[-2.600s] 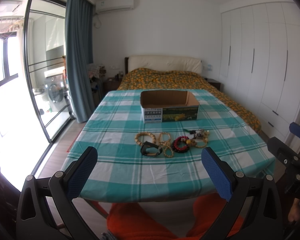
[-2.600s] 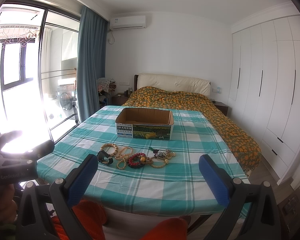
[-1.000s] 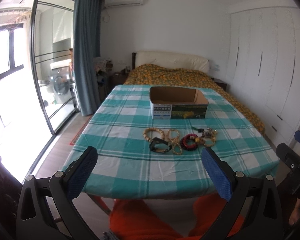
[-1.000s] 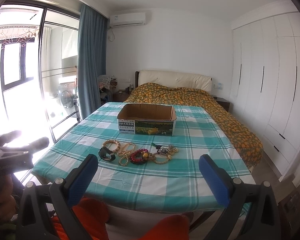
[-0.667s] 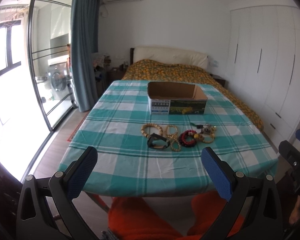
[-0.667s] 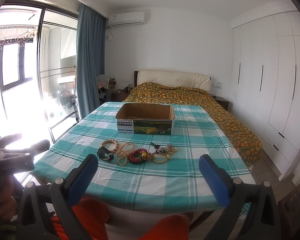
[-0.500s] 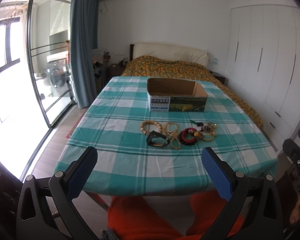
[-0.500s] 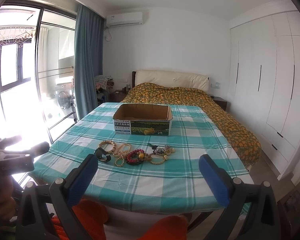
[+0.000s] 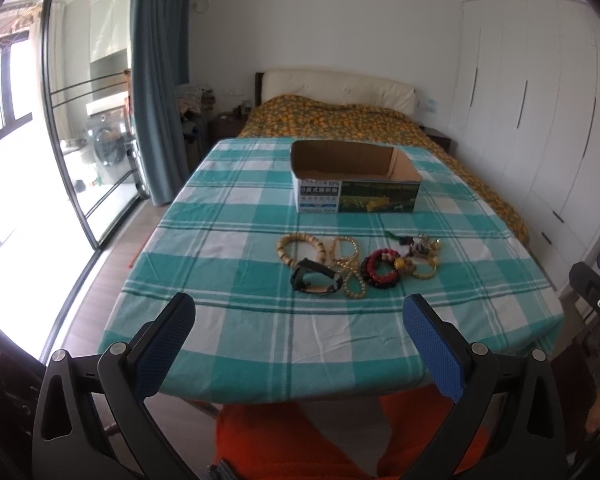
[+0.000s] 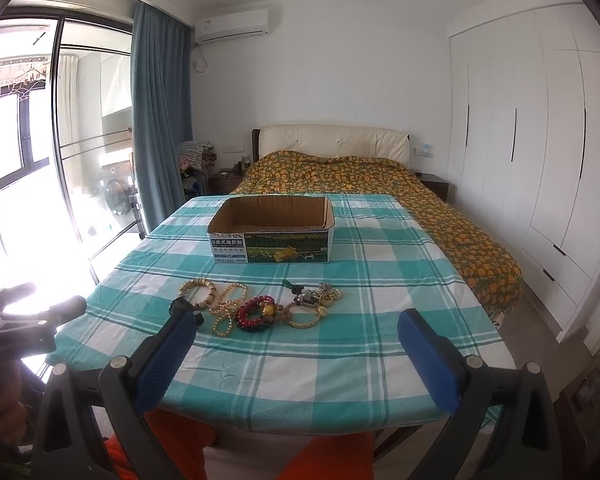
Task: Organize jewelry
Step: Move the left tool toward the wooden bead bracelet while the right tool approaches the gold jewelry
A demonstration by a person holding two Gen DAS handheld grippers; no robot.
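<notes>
A cluster of jewelry lies mid-table on the teal checked cloth [image 9: 228,320]: a tan beaded bracelet [image 9: 300,245], a black band [image 9: 316,281], a pale bead string [image 9: 350,268], a red-and-black bead bracelet [image 9: 380,270] and gold pieces [image 9: 422,256]. Behind it stands an open cardboard box [image 9: 356,182], seemingly empty. My left gripper [image 9: 300,340] is open, short of the table's near edge. My right gripper [image 10: 296,344] is open too, above the near edge, with the red bracelet [image 10: 256,312] and box [image 10: 272,236] ahead of it.
A bed with an orange-patterned cover [image 10: 340,176] lies behind the table. White wardrobes [image 10: 540,140] line the right wall, and a glass door and blue curtain [image 10: 156,120] the left. A person's orange-clad legs [image 9: 300,440] are under the near edge.
Both grippers have come closer to the table and risen a little, so the jewelry and box look larger. Nothing on the table has moved, and both grippers stay open.
</notes>
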